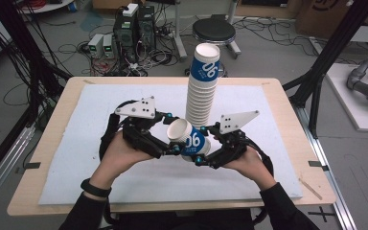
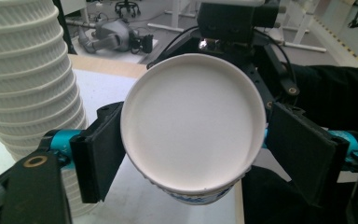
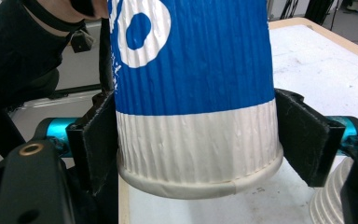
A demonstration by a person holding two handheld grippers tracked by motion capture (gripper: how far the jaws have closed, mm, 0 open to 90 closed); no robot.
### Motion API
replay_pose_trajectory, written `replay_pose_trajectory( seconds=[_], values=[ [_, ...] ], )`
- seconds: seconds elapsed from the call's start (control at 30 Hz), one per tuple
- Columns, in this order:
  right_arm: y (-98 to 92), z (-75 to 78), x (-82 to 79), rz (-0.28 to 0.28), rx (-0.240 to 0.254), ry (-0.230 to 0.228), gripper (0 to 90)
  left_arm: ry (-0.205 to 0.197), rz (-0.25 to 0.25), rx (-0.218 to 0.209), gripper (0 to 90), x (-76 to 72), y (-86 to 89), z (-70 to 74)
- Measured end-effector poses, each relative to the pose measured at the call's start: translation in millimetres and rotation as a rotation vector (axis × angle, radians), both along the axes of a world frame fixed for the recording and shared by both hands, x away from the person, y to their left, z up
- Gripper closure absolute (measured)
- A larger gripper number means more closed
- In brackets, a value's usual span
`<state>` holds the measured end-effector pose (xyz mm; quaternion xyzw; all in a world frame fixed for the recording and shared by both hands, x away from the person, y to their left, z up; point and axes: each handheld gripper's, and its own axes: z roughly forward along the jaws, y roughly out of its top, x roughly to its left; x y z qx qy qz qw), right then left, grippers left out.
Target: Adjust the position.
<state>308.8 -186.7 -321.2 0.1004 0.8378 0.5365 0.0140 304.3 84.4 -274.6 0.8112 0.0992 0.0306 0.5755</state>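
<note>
High view: cup [image 1: 190, 140] clamped near base by right gripper [image 1: 202, 146]; left gripper [image 1: 172, 135] straddling rim, pads loose. Handover step; next, left grip tightened.

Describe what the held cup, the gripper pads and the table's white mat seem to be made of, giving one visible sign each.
Held cup: likely paper, matte, with a ribbed wall and rolled base seam. Gripper pads: probably rubber or foam, dull black, no shine. White mat: perhaps foam sheet or felt, matte with a faintly grainy surface.
</note>
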Motion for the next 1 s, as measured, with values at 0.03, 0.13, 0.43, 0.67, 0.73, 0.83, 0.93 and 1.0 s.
replay_pose_trajectory(
  seconds=[0.03,0.13,0.43,0.67,0.73,0.83,0.93,1.0],
  values=[
    [0.0,0.0,0.0,0.0,0.0,0.0,20.6,0.003,0.0,0.003,22.1,0.3,0.0,-0.2],
    [0.0,0.7,-0.2,0.005,-0.003,-0.005,20.7,0.003,-0.011,0.001,27.9,0.7,0.8,-0.7],
    [-2.0,3.1,0.5,-0.006,0.024,-0.011,16.9,0.01,-0.021,-0.061,28.8,3.7,4.7,-0.8],
    [-8.5,7.6,0.6,-0.037,0.106,-0.001,15.8,0.018,-0.008,-0.166,29.1,5.8,8.6,-4.0],
    [-10.3,8.7,0.6,-0.046,0.128,0.011,14.2,0.011,0.003,-0.197,29.2,5.1,9.8,-3.4],
    [-11.6,9.3,0.6,-0.053,0.153,0.018,14.1,0.008,0.011,-0.253,29.3,5.0,13.5,-2.3],
    [-10.7,9.4,-0.4,-0.063,0.185,0.023,14.0,0.012,0.003,-0.27,29.3,5.0,14.2,-2.4],
    [-10.4,9.5,-1.0,-0.068,0.19,0.018,14.0,0.005,0.004,-0.277,29.3,4.4,12.5,-3.2]
  ],
)
